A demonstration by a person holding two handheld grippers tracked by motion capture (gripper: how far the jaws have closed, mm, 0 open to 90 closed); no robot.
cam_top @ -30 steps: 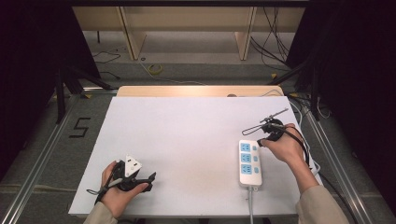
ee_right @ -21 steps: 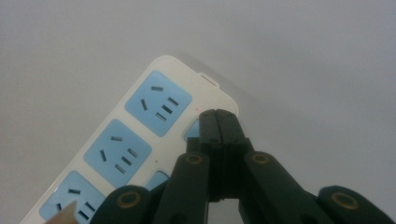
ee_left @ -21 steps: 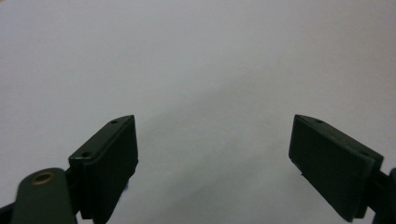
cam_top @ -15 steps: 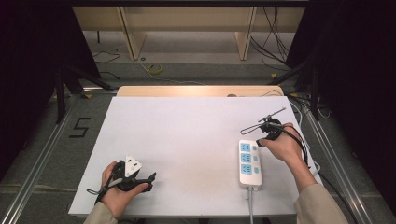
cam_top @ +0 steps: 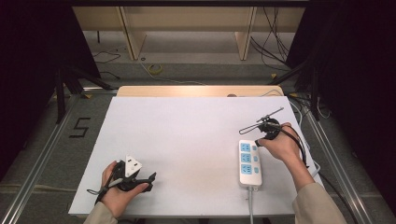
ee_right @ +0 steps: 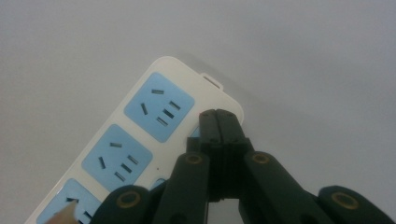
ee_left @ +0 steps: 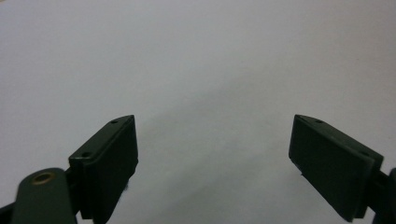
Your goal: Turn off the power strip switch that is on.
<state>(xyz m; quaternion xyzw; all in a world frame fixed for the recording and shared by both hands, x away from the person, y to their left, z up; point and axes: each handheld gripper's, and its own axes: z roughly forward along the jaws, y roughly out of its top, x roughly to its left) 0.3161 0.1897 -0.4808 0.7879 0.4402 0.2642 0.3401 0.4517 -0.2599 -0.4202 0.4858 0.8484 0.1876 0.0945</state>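
Where it lies flat, white power strip (cam_top: 249, 163) shows blue sockets.

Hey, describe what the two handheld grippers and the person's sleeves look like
Both grippers, left gripper and right gripper, are black, with flat rectangular jaws and brass-coloured pivot rivets. A grey three-cornered plate tops the left; a black cable loops from the right. The sleeves are beige.
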